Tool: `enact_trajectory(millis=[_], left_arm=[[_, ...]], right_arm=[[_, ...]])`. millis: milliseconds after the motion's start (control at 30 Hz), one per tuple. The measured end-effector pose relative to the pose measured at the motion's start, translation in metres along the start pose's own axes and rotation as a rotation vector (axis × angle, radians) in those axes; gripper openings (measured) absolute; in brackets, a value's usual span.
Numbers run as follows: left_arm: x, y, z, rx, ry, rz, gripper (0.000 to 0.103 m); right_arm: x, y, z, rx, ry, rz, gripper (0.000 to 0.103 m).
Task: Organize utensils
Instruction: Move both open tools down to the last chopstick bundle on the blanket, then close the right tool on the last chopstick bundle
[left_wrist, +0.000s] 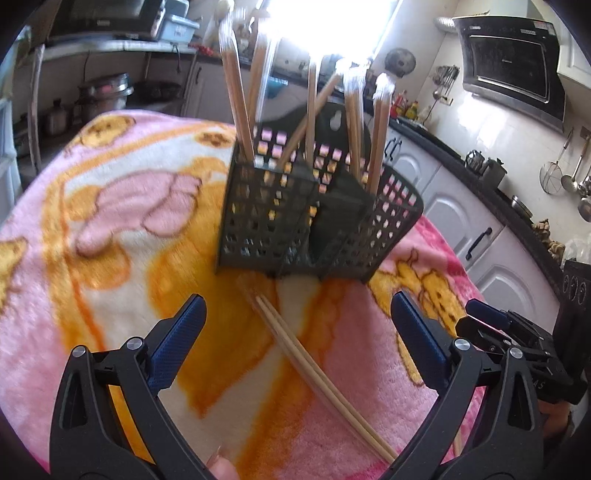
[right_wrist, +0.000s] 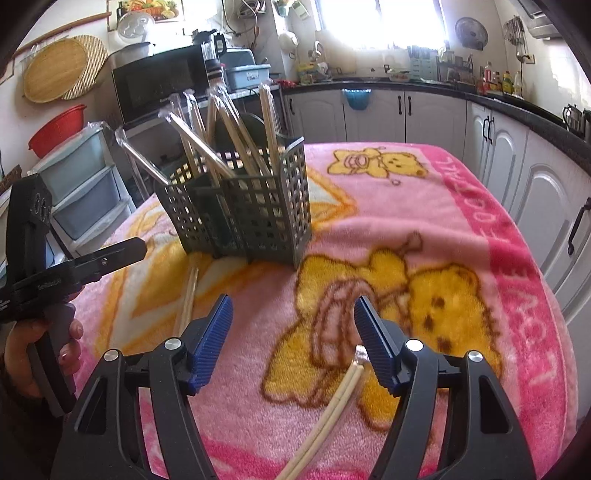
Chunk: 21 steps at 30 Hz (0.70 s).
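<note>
A dark grid utensil holder (left_wrist: 295, 210) stands upright on the pink and yellow blanket (left_wrist: 110, 258), with several wrapped chopsticks (left_wrist: 236, 92) leaning out of it. My left gripper (left_wrist: 297, 328) is open just above the blanket, short of the holder. A bare pair of chopsticks (left_wrist: 306, 363) lies on the cloth between its fingers, untouched. In the right wrist view the holder (right_wrist: 251, 206) is at upper left. My right gripper (right_wrist: 293, 332) is open too. A pale pair of chopsticks (right_wrist: 343, 391) lies below it, close to its right finger. The first pair (right_wrist: 189, 295) lies further left.
The right gripper's body (left_wrist: 509, 336) is close on the left gripper's right side. A person's hand (right_wrist: 33, 350) holds the left gripper (right_wrist: 92, 262). White cabinets (right_wrist: 517, 177) run along the blanket's far and right edges. Plastic drawers (right_wrist: 85, 192) stand behind the holder.
</note>
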<state>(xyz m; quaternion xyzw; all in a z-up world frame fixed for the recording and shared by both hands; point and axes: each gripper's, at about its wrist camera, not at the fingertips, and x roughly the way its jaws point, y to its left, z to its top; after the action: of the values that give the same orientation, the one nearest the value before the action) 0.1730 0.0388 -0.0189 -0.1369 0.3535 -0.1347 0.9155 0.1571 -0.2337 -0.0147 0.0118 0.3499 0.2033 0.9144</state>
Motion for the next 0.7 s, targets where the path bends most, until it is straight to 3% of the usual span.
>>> enact_trajectory(millis=[167, 433, 567, 700], left_arm=[[0.019, 0.005, -0.007, -0.036, 0.065, -0.028, 0.092], [0.053, 0.011, -0.007, -0.102, 0.184, -0.075, 0.073], [0.068, 0.014, -0.003, -0.115, 0.207, -0.066, 0.071], [0.076, 0.014, 0.003, -0.120, 0.205, -0.047, 0.068]], right_arm=[[0.005, -0.009, -0.009, 0.029, 0.050, -0.005, 0.066], [0.018, -0.030, -0.023, 0.108, 0.138, -0.020, 0.066], [0.028, -0.037, -0.028, 0.128, 0.186, -0.019, 0.065], [0.037, -0.042, -0.029, 0.141, 0.218, -0.016, 0.058]])
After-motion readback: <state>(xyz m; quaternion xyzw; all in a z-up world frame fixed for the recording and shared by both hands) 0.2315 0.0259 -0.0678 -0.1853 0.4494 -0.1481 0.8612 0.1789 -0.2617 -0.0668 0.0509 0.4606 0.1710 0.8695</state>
